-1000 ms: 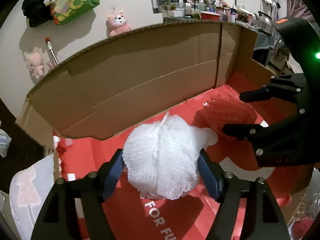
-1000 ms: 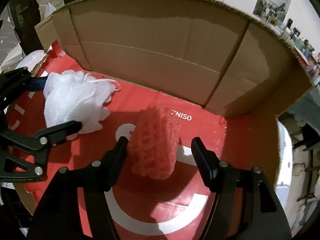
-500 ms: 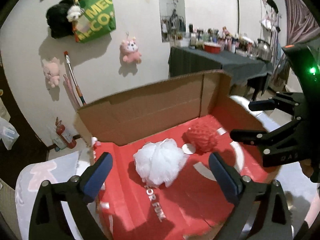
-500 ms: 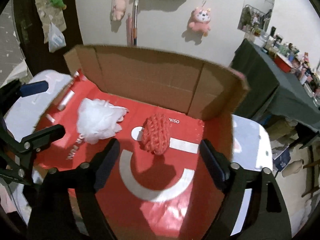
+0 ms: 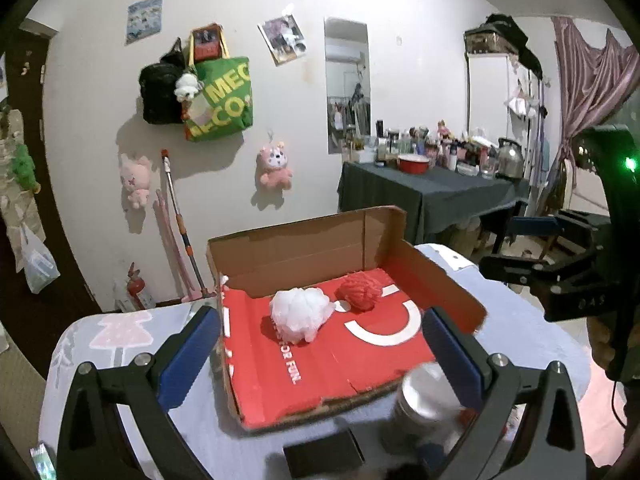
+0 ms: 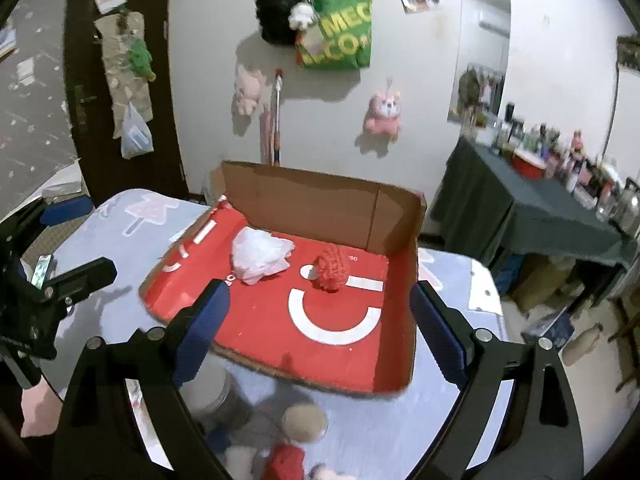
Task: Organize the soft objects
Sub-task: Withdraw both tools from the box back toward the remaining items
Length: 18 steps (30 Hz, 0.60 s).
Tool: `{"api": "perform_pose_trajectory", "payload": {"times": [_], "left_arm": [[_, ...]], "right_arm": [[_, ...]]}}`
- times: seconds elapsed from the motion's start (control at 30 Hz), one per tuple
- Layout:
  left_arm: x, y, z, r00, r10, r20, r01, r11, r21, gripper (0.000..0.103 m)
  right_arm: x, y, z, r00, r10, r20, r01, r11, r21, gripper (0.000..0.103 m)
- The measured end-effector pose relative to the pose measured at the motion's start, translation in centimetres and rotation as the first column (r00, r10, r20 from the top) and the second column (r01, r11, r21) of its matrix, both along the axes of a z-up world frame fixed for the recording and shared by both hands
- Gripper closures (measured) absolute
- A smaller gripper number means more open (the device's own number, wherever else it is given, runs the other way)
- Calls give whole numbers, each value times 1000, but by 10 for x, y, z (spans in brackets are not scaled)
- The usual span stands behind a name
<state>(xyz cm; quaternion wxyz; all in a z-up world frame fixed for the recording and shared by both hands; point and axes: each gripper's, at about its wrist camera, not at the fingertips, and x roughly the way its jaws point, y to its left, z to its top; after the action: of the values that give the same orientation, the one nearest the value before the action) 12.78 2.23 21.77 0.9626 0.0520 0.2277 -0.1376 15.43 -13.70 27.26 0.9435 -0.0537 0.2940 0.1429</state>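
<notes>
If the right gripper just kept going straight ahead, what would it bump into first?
Probably the red mesh sponge lying in the open cardboard box. The open right gripper points almost at it, though depth is hard to judge.

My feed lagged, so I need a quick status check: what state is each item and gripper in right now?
white mesh puff: released, resting on the box floor.
red mesh puff: released, resting on the box floor, to the right of the white one.
cardboard box: open, flaps up, on the table.
left gripper: open, empty, outside the box.
right gripper: open, empty, outside the box.
</notes>
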Motion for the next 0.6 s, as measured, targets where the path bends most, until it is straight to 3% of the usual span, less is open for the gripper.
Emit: {"api": "perform_pose_trajectory", "payload": {"times": [0.23,0.43,0.6], "left_arm": [[-69,2,-7,996,22,90,-19,999,-27,0],[-105,-5,-23,991,36,129,-32,999,-30,0],[-117,-9,-55,994,48,102,-41,997,-72,0]], "right_arm": [[-74,6,-11,996,-39,85,39,999,-4,6],[-118,10,-28,986,-72,153,74,997,-10,5],[-145,12,-59,975,-136,177,140,990,-8,5]]}}
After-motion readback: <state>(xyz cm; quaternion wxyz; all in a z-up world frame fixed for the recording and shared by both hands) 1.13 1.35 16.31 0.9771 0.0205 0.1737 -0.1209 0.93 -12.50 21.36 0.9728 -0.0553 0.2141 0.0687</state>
